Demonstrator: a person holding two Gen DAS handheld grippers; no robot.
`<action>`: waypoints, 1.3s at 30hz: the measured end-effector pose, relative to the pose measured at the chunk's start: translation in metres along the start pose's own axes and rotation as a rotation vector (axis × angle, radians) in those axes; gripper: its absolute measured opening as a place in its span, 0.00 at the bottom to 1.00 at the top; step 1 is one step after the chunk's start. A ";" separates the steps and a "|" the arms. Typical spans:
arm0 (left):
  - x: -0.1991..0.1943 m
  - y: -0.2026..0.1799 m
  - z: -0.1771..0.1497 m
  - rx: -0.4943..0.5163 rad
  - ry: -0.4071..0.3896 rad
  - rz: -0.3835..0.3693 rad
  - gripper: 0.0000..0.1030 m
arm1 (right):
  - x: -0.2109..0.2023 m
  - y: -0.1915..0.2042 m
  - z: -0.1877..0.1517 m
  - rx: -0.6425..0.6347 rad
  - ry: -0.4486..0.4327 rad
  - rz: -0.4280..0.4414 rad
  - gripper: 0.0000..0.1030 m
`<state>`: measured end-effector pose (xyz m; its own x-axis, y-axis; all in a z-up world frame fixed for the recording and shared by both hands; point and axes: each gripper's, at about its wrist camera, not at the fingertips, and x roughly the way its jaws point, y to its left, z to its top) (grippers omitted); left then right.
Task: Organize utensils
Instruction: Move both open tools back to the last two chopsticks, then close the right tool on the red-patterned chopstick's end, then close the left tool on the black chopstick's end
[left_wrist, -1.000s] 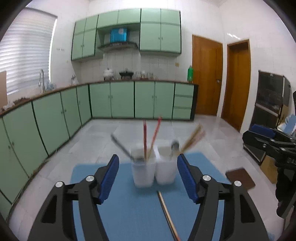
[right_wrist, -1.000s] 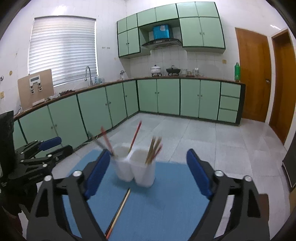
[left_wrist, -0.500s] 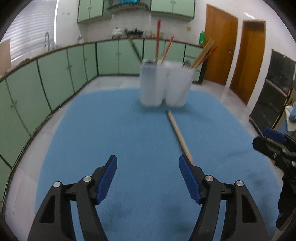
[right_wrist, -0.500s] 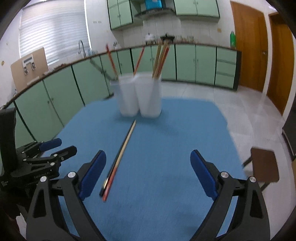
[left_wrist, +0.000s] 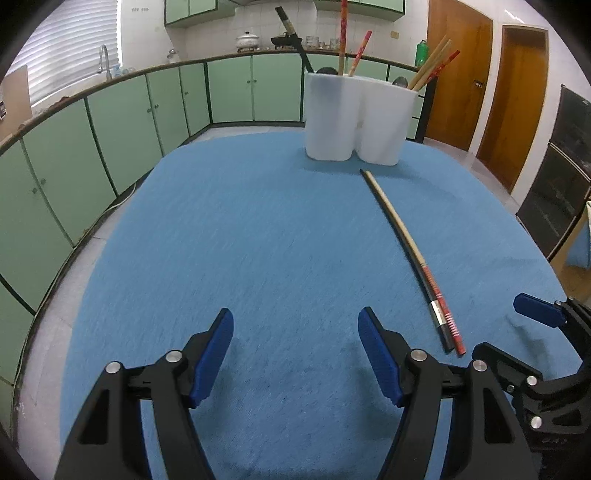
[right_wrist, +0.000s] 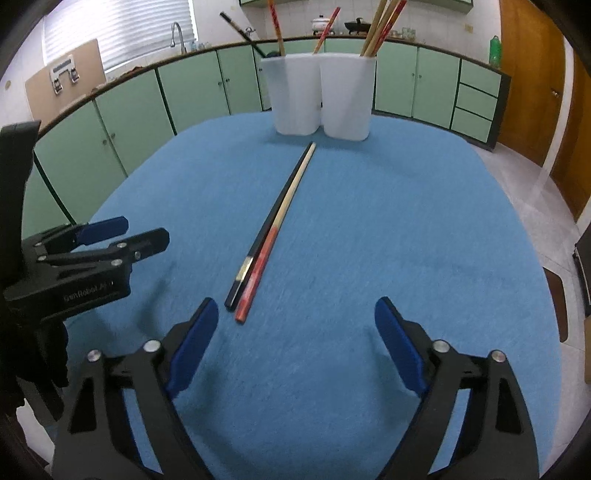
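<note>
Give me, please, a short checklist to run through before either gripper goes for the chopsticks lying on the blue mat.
1. Two loose chopsticks lie side by side, touching, flat on the blue mat: ok.
2. Right gripper holds nothing, jaws closing: ok.
3. Left gripper open, nothing held: ok.
4. Chopsticks between either gripper's fingers: not ok, they lie just outside both.
5. White holder upright with room: ok.
6. Which compartment each stick belongs in: cannot tell.
</note>
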<state>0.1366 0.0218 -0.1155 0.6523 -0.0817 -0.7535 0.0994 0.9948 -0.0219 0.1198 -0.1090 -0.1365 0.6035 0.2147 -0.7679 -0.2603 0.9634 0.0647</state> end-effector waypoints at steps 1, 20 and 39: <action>0.001 0.001 -0.002 -0.002 0.003 0.003 0.67 | 0.001 0.001 -0.001 -0.001 0.005 -0.001 0.78; 0.008 -0.002 -0.006 -0.008 0.031 0.014 0.67 | 0.002 -0.011 -0.001 -0.001 0.006 -0.015 0.48; -0.003 -0.038 -0.004 0.014 -0.011 -0.082 0.67 | -0.001 -0.032 0.000 0.045 -0.007 -0.053 0.05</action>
<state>0.1284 -0.0159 -0.1152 0.6499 -0.1638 -0.7421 0.1634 0.9838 -0.0741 0.1274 -0.1402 -0.1383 0.6212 0.1639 -0.7663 -0.1937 0.9796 0.0525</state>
